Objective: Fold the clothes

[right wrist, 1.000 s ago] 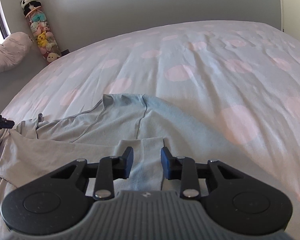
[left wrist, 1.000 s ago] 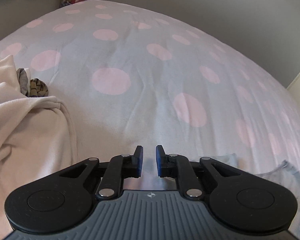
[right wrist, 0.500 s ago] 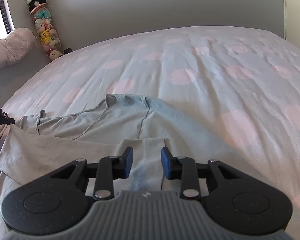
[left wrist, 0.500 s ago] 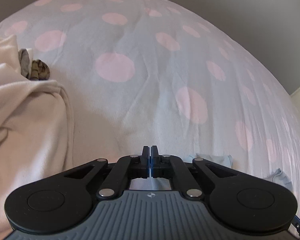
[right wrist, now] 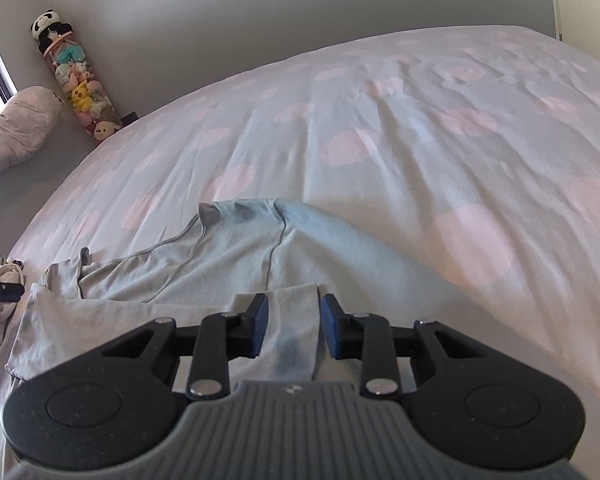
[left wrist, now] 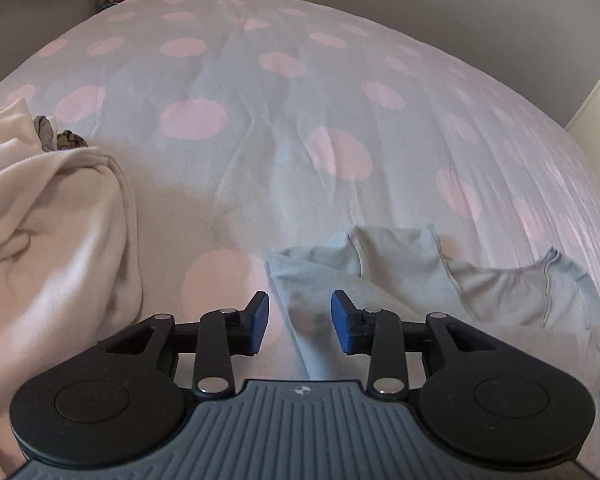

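Pale blue top lying on the near spotted bedcover, my left gripper opening above its edge, gripping nothing, my right gripper part-open, straddling a strip, contact unclear, cream garment showing fully only left-side, toy tube only right-side.

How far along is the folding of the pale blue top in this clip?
Early. Done: the pale blue top lies partly folded on the dotted bedspread, one flap laid over. In hand: nothing; the left tool is opening over its edge, and the right tool straddles the flap, pads apart. Left: remaining folds, plus the cream garment.
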A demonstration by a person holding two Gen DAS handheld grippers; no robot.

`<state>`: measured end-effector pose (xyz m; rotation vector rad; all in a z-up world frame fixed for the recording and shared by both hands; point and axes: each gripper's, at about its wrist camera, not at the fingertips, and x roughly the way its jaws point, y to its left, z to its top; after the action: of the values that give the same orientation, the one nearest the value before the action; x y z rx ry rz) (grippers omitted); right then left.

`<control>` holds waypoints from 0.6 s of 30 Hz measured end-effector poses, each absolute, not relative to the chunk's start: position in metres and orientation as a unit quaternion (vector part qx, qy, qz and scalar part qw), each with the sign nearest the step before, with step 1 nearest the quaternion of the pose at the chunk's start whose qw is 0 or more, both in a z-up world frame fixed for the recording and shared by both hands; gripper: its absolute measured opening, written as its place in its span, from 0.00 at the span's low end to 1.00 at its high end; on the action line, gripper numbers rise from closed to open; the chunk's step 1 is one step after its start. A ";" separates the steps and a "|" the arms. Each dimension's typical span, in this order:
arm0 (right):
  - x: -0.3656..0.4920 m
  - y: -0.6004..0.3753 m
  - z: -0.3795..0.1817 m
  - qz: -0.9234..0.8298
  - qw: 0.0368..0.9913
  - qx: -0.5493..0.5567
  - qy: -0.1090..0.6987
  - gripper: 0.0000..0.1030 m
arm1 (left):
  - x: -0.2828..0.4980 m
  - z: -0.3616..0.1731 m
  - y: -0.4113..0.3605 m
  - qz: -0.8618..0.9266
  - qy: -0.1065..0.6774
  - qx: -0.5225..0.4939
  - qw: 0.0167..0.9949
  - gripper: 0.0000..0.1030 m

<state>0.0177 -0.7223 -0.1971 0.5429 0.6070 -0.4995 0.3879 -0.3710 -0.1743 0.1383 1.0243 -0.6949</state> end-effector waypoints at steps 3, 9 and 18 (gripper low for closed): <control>0.028 -0.728 -0.198 -0.237 0.889 0.264 0.289 0.32 | 0.390 -0.182 -0.371 -0.319 0.480 0.047 0.816 0.31; 0.044 -0.725 -0.206 -0.225 0.891 0.243 0.309 0.01 | 0.398 -0.190 -0.363 -0.315 0.480 -0.035 0.818 0.02; 0.032 -0.724 -0.186 -0.279 0.902 0.189 0.269 0.00 | 0.390 -0.185 -0.355 -0.307 0.446 -0.026 0.840 0.01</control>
<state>0.0321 -0.7241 -0.1864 0.3915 0.5560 -0.5767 0.3895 -0.3554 -0.1845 -0.0552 0.9419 -0.6494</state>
